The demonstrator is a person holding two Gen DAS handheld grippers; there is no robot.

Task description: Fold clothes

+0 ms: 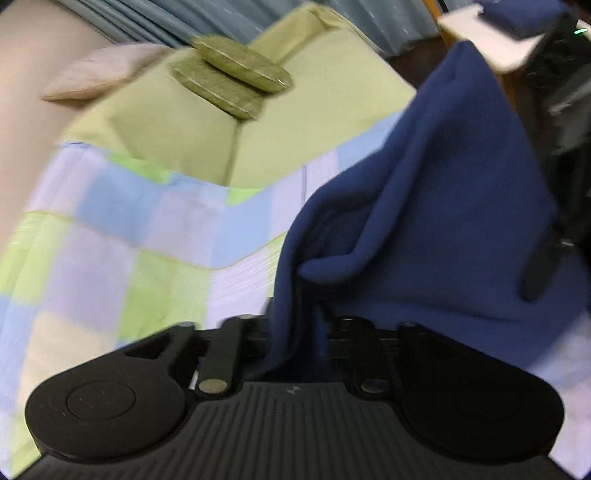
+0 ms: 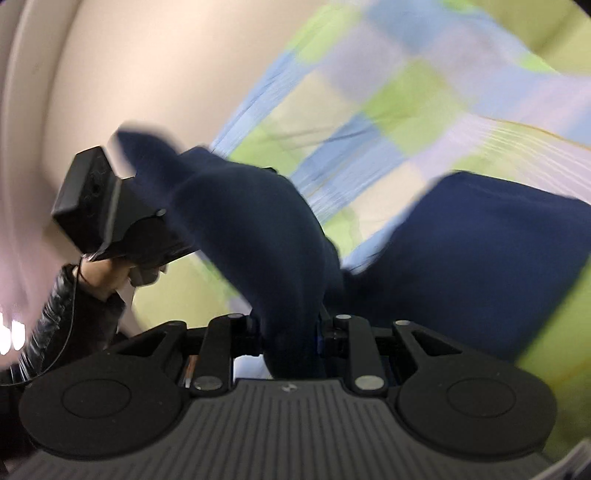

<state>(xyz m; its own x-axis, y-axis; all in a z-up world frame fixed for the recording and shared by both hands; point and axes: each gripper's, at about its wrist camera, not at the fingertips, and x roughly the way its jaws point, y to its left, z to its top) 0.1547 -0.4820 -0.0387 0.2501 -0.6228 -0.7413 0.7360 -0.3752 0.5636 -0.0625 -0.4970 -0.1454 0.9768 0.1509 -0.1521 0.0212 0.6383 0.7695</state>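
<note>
1. The left hand-held gripper (image 1: 295, 332) is clamped on a navy garment (image 1: 443, 206); in the left wrist view the cloth runs straight down between its fingers, and the fingertips themselves are buried in the fabric.
2. From that grip the navy garment rises up and to the right in a broad, peaked sheet with a soft rolled fold near its lower left edge.
3. The right hand-held gripper (image 2: 291, 332) is likewise closed on the same navy garment (image 2: 251, 229), which fills the gap between its fingers and bulges upward in a thick dark mass.
4. In the right wrist view a second part of the garment spreads to the right, lying over the checked blanket (image 2: 388, 92).
5. At the left of that view the left hand-held gripper (image 2: 122, 206) is seen from outside, with cloth draped over its top, held in the person's left hand (image 2: 107, 273), whose sleeve is black.
6. The checked blanket (image 1: 129, 229), in pale blue, lilac and green squares, covers the near part of a bed.
7. Farther off lies a plain green sheet (image 1: 314, 122) with two flat olive cushions (image 1: 232, 81) stacked on it, one partly over the other.
8. A pale pillow (image 1: 96, 72) sits to the far left of the cushions.
9. Blue curtains (image 1: 166, 22) hang behind the bed.
10. Both views are blurred.
</note>
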